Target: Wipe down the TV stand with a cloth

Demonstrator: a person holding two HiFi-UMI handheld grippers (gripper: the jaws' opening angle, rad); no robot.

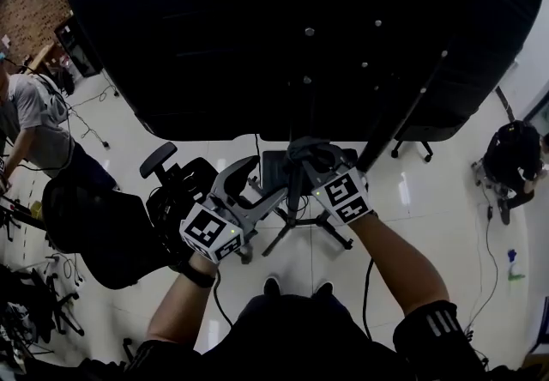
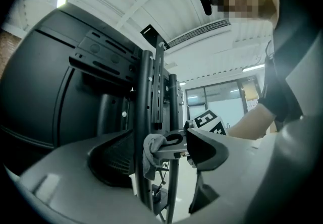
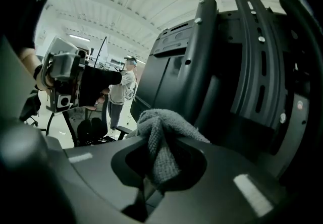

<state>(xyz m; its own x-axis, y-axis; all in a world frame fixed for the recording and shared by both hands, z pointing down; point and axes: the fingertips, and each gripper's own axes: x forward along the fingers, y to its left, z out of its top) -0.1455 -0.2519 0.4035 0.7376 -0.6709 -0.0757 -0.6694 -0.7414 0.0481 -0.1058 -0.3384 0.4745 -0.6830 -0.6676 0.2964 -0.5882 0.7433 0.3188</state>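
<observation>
I am behind a large black TV (image 1: pixel 300 27) on its black stand (image 1: pixel 296 199). My right gripper (image 1: pixel 305 150) is shut on a grey cloth (image 3: pixel 161 134), and the cloth (image 2: pixel 150 155) is bunched against the stand's upright post (image 2: pixel 146 117). In the right gripper view the bracket rails (image 3: pixel 255 61) rise right behind the cloth. My left gripper (image 1: pixel 257 178) is open. Its jaws stand on either side of the post in the left gripper view, with nothing held. The right gripper's tip (image 2: pixel 171 146) and marker cube (image 2: pixel 209 119) show between them.
A black office chair (image 1: pixel 103 233) stands on the glossy floor at my left, with a seated person (image 1: pixel 34 122) beyond it. Another chair with a dark bag (image 1: pixel 515 156) is at the right. Cables (image 1: pixel 489 233) trail over the floor. The stand's legs (image 1: pixel 330 233) spread below the grippers.
</observation>
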